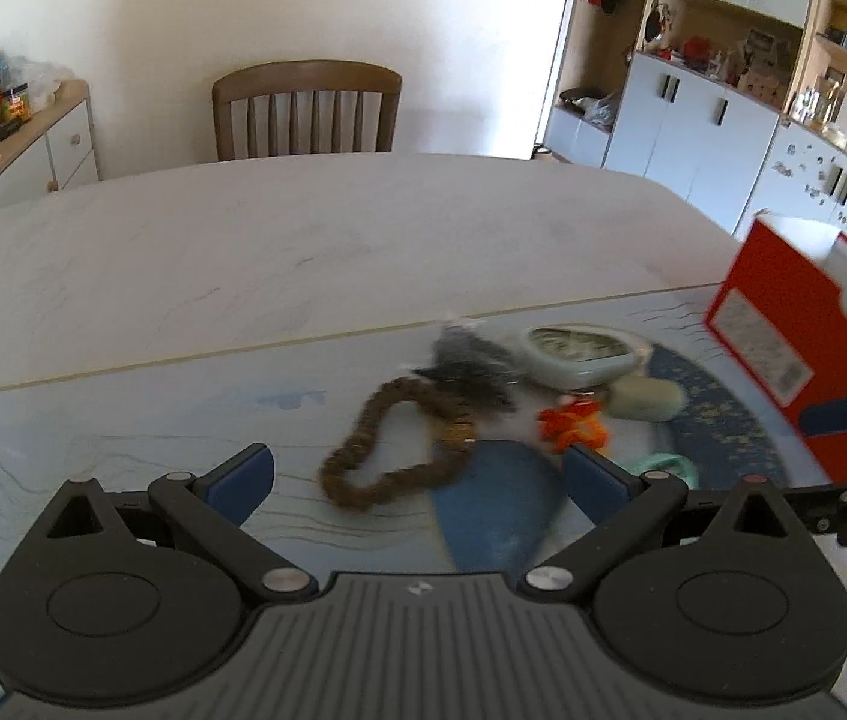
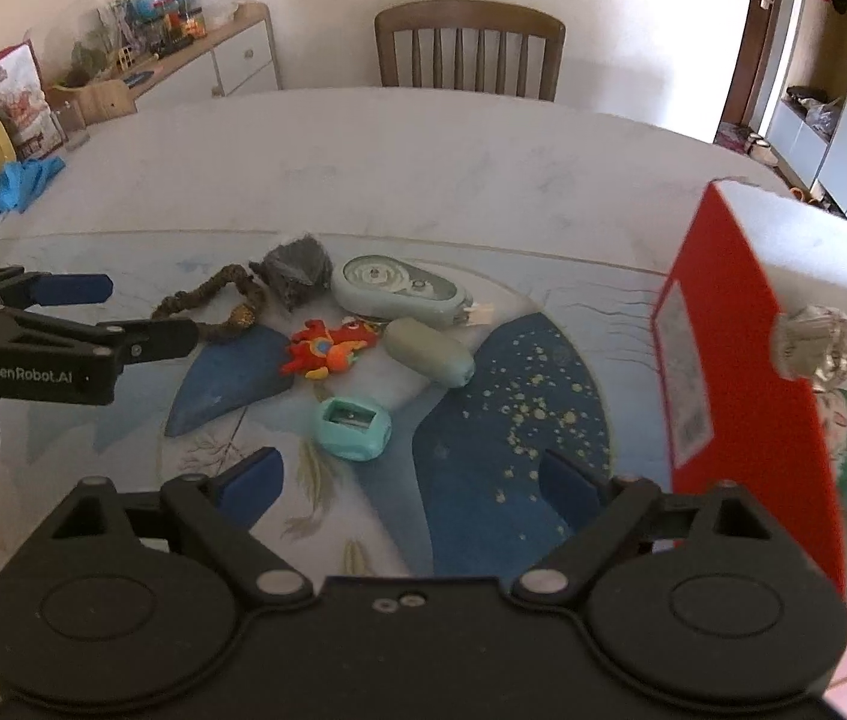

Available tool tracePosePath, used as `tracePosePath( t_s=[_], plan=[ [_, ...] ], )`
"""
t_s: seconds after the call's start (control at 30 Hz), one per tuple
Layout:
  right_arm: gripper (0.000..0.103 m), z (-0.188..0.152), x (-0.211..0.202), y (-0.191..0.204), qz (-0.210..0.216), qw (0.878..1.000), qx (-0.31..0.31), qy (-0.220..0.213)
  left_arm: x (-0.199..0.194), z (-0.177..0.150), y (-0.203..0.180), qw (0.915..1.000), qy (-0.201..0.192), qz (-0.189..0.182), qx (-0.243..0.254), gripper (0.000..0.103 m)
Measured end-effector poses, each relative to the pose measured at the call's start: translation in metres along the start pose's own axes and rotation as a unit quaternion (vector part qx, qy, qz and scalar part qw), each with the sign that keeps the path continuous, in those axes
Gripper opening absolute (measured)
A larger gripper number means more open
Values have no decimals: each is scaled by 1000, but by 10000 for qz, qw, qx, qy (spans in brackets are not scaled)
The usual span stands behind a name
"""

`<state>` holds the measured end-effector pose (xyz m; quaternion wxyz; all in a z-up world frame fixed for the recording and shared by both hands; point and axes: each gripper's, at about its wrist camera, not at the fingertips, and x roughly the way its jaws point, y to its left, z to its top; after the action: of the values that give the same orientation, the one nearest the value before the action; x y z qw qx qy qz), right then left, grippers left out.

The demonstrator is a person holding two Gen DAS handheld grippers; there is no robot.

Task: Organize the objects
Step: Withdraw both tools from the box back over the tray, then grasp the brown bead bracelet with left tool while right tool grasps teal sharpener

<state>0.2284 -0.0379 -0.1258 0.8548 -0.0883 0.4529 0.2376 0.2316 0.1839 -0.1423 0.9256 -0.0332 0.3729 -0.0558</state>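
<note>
Left hand-held gripper (image 1: pixel 417 474) and right hand-held gripper (image 2: pixel 411 489), both with jaws spread wide and empty, poised above a printed mat (image 2: pixel 519 408) on the pale tabletop (image 2: pixel 423 162). The clutter lies mid-mat: a brown beaded loop (image 1: pixel 390 450), knobbly and limp; a dark fuzzy tuft (image 2: pixel 297 270); a flat, hard-shelled correction-tape dispenser (image 2: pixel 399 291); a smooth grey-green oval case (image 2: pixel 430 351); a soft orange-red plush charm (image 2: pixel 327 351); and a blocky teal pencil sharpener (image 2: pixel 352 427). An open red box (image 2: pixel 741 360) stands at the mat's right edge, already containing crinkled foil and wrapped items. The likely step is a pick for the box. The sharpener sits nearest the right jaws; closing across its flat sides should hold firmly. The loop is best pinched at one strand.
</note>
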Motion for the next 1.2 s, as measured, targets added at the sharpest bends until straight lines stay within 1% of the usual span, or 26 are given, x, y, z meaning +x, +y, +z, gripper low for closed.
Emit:
tracePosePath(
  t_s=[0.13, 0.27, 0.37, 0.43, 0.57, 0.77, 0.83, 0.87, 0.93, 1.0, 1.03, 1.2],
  plan=[
    [88, 4, 16, 4, 36, 9999, -45, 99, 14, 0, 10, 9999, 39, 70, 97, 103],
    [88, 6, 29, 8, -8, 9999, -81, 130, 26, -2, 15, 9998, 71, 126, 162, 103],
    [87, 8, 34, 9, 2, 9999, -72, 127, 32, -5, 15, 9996, 115, 67, 248, 103],
    [80, 9, 38, 11, 28, 9998, -110, 157, 34, -6, 14, 9994, 105, 30, 323, 103],
    [76, 10, 43, 13, 26, 9997, -168, 187, 38, -9, 14, 9991, 122, 133, 384, 102],
    [66, 11, 49, 17, 30, 9995, -219, 237, 36, -13, 15, 9991, 77, 101, 399, 100],
    [62, 11, 50, 18, 34, 9994, -241, 249, 35, -13, 13, 9990, 64, 69, 445, 97],
    [62, 11, 50, 19, 28, 9994, -261, 237, 34, -13, 12, 9988, 66, 40, 475, 93],
    [58, 11, 50, 20, 64, 9995, -250, 204, 36, -11, 10, 9981, 114, 88, 601, 89],
    [54, 11, 49, 21, 50, 9995, -274, 179, 35, -11, 7, 9976, 104, 81, 685, 82],
    [52, 11, 49, 22, 44, 9995, -280, 172, 35, -11, 6, 9976, 99, 66, 688, 80],
    [41, 9, 46, 23, 52, 9995, -262, 137, 32, -7, 1, 9976, 111, 48, 688, 53]
  ],
)
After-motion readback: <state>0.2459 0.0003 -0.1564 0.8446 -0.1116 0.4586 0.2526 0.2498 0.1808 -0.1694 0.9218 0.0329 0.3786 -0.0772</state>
